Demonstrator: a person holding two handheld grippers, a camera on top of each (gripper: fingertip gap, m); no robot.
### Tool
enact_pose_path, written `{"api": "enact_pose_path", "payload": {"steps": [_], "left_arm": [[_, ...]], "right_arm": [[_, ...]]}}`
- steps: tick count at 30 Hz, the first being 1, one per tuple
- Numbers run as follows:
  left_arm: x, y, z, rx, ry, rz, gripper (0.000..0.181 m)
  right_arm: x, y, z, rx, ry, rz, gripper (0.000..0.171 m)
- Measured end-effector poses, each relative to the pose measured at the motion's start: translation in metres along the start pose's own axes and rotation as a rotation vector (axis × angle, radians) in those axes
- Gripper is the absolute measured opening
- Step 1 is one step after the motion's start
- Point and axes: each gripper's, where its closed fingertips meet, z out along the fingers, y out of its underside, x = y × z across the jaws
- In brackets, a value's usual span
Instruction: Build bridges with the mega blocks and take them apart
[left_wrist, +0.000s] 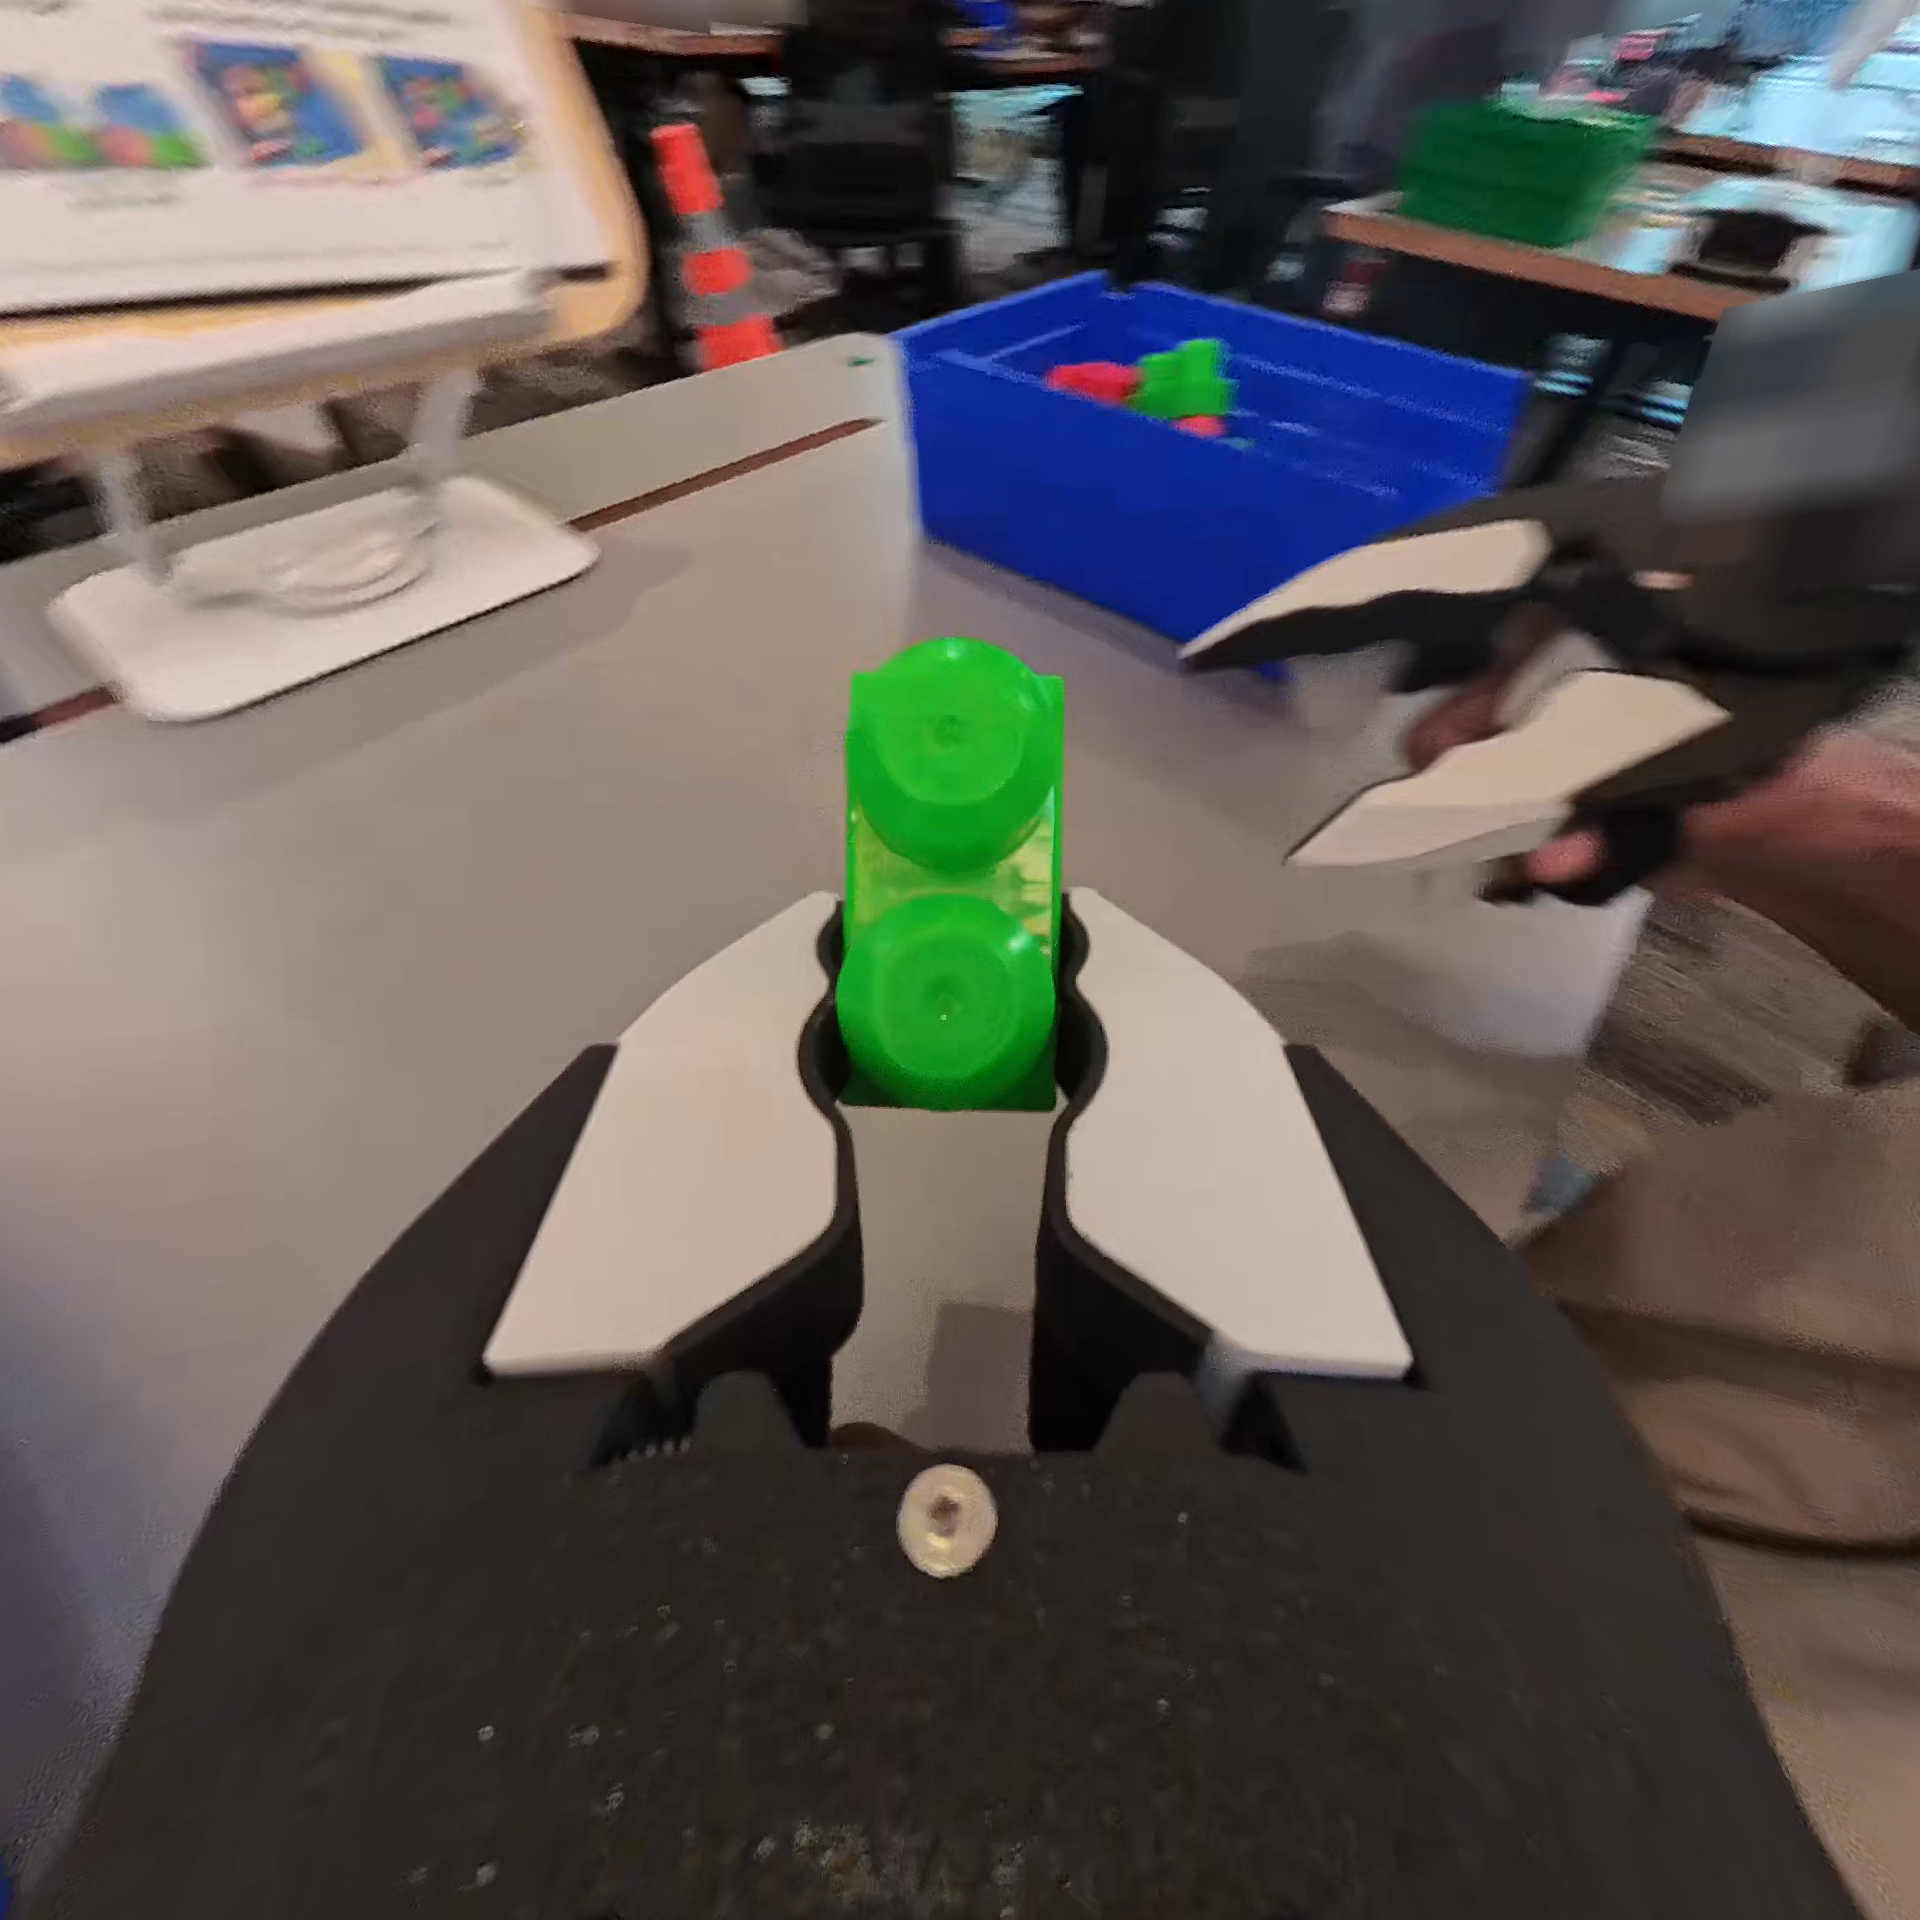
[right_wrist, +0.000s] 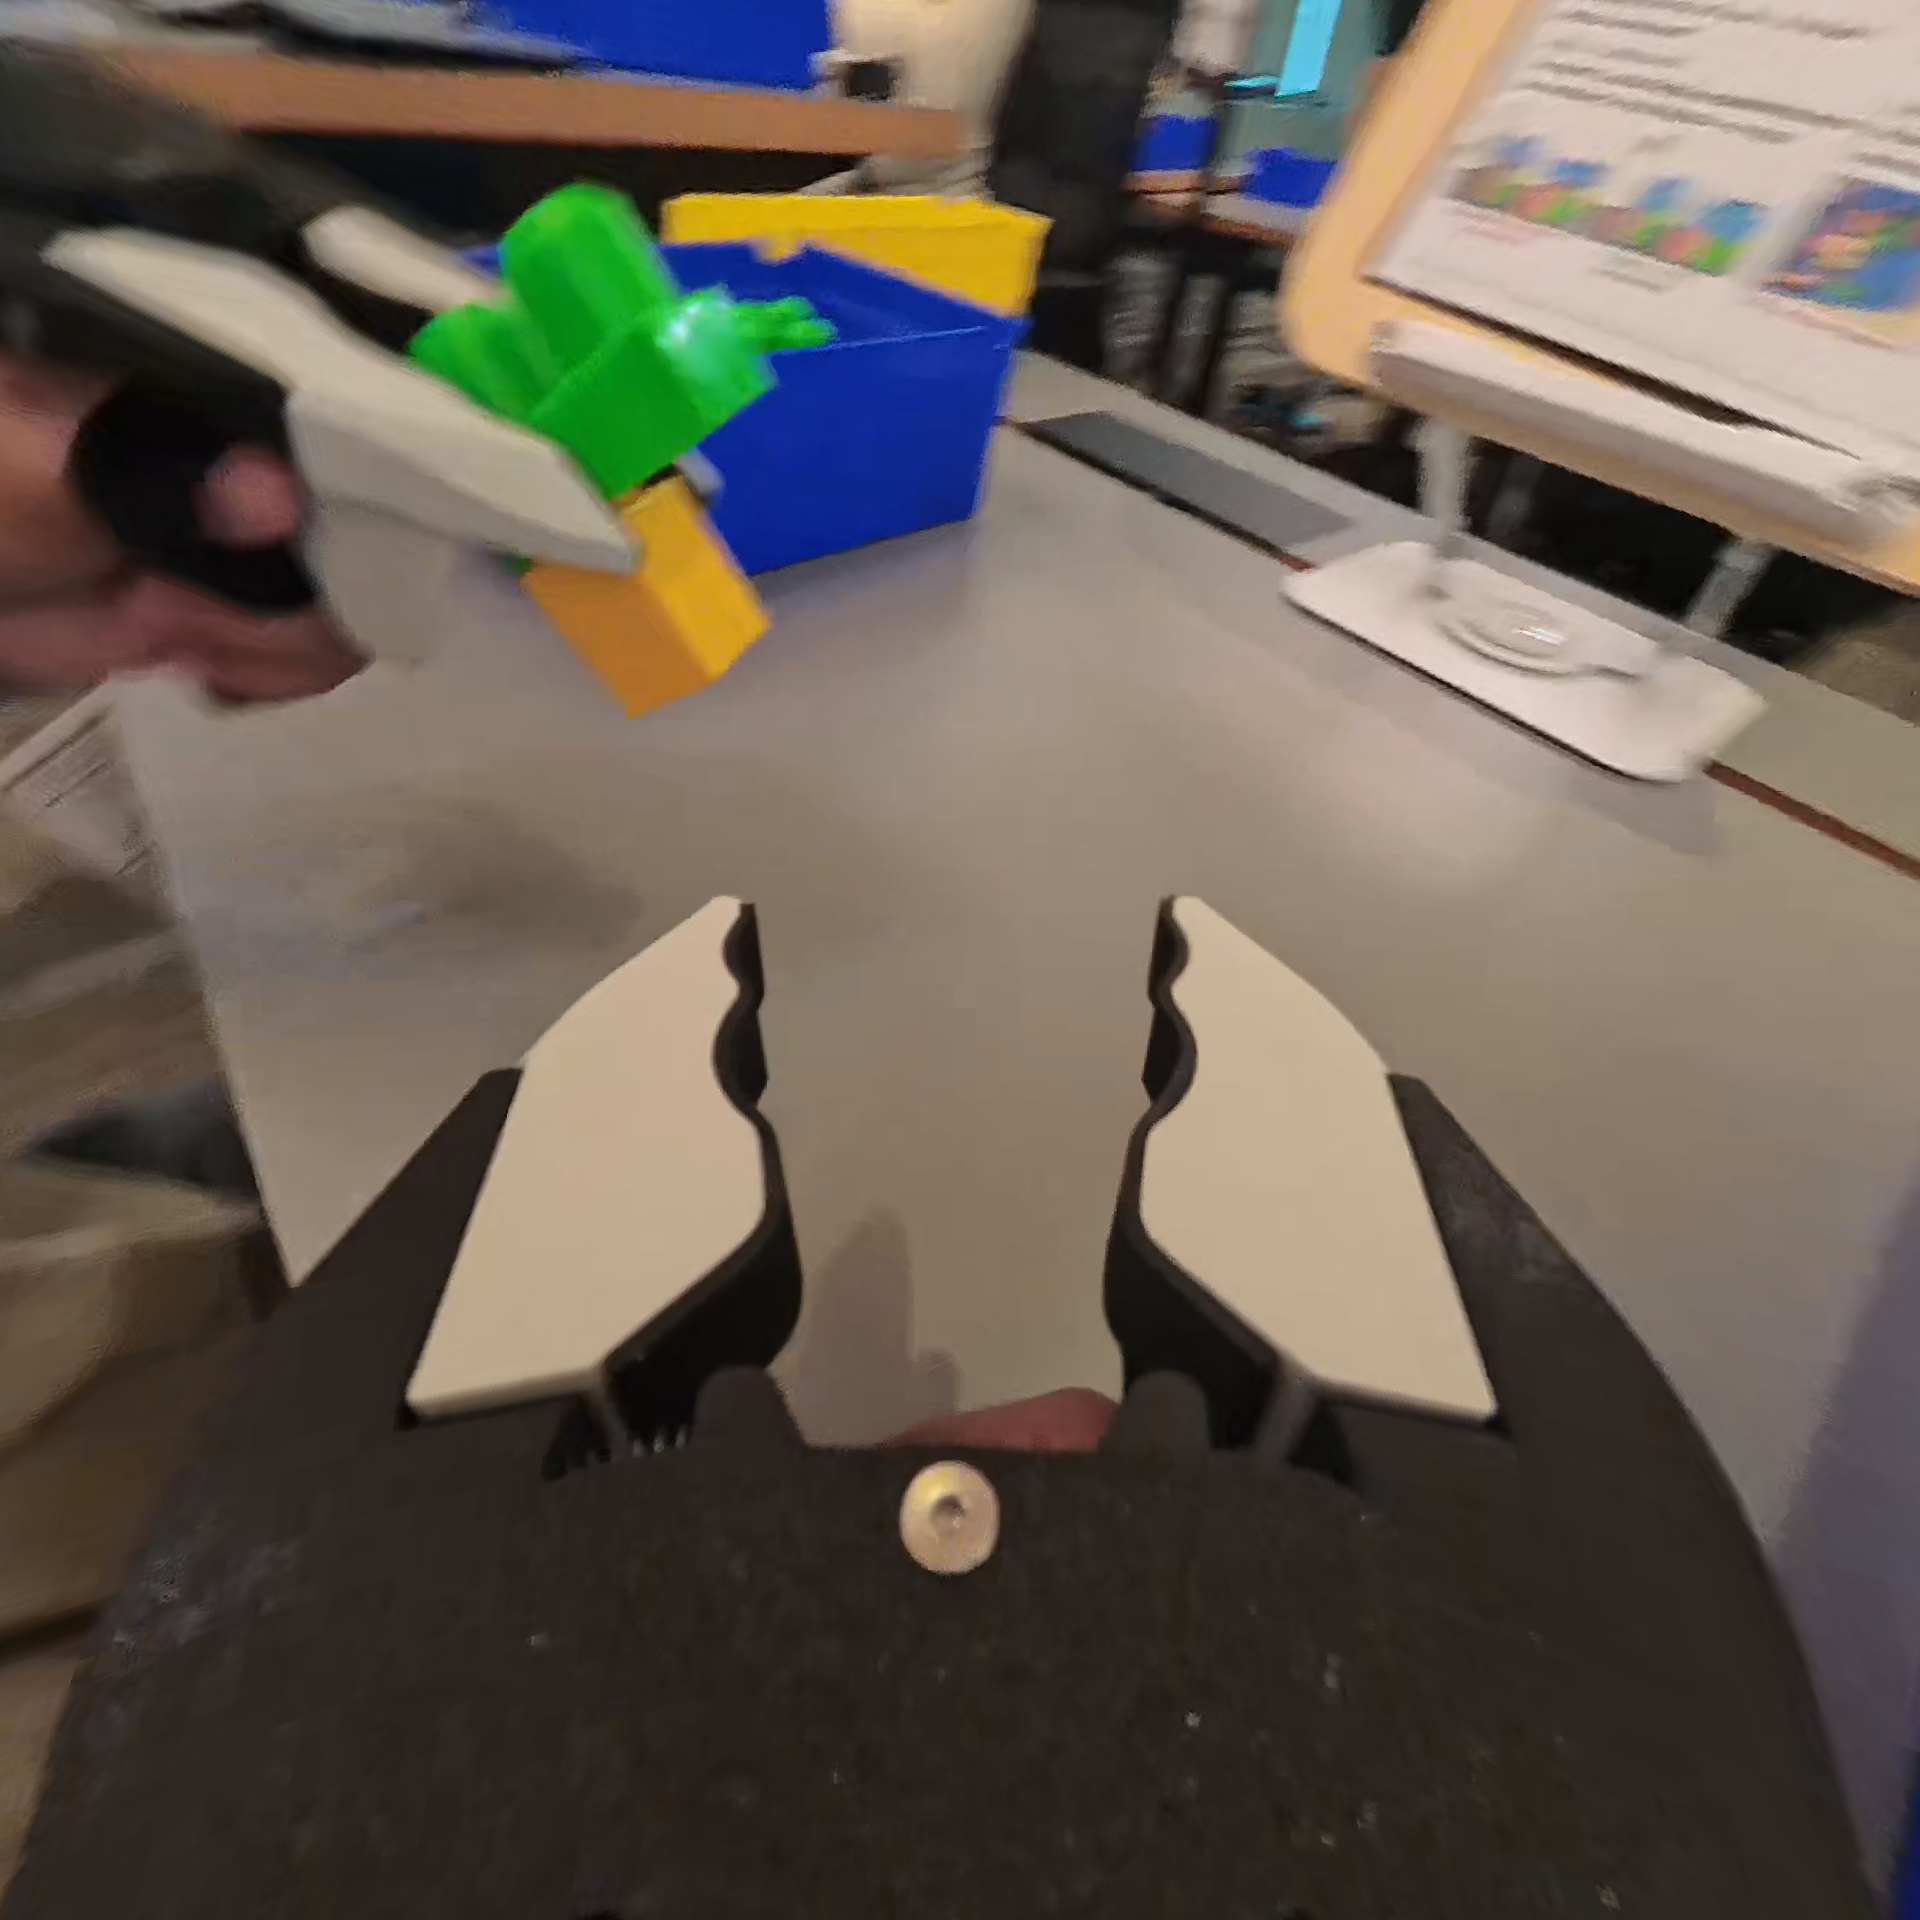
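Left wrist view shows the left gripper (left_wrist: 948, 997) clamped on a green block (left_wrist: 948, 883), its two round studs facing the camera and the block's far half jutting past the fingertips, held in the air above the grey table (left_wrist: 416, 935). From the right wrist view a yellow block (right_wrist: 649, 603) turns out to be plugged under the green one, hanging below the fingers at a tilt; from the left camera it is hidden. Both look like hollow, rigid plastic: light, stiff, smooth-sided and somewhat slippery, unlikely to break, with the joint between them held only by stud friction, in my judgement. The flat side walls are the sound place to grip, as the left fingers already do; to part the pair, the yellow block's free lower sides would be the spot for the other tool. Taking the blue bin (left_wrist: 1195, 488) as landmark, the held pair floats on the near side of it, over bare table, while loose red and green blocks lie inside the bin. The right gripper (right_wrist: 956, 935) has its jaws spread wide with nothing between them; it hovers near the bin's front corner, beside the held pair but clear of it, not touching either block.
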Motion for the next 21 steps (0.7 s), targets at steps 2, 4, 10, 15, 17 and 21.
{"api": "enact_pose_path", "payload": {"steps": [2,4,10,15,17,21], "left_arm": [[0.012,-0.017,0.002,0.006,0.131,0.07,0.036],[0.027,-0.029,0.004,0.004,0.274,0.148,0.036],[0.044,-0.042,0.022,-0.034,0.45,0.33,0.036],[0.062,-0.034,0.033,-0.048,0.546,0.381,0.036],[0.064,-0.029,0.035,-0.054,0.55,0.393,0.036],[0.067,-0.019,0.039,-0.06,0.547,0.41,0.036]], "right_arm": [[-0.008,-0.007,0.008,-0.048,-0.114,-0.146,0.075],[-0.019,-0.015,0.015,-0.084,-0.233,-0.252,0.072],[-0.034,-0.041,0.028,-0.072,-0.394,-0.335,0.064],[-0.038,-0.033,0.035,-0.088,-0.42,-0.354,0.04],[-0.039,-0.028,0.034,-0.082,-0.437,-0.338,0.037],[-0.04,-0.016,0.033,-0.098,-0.443,-0.337,0.036]]}}
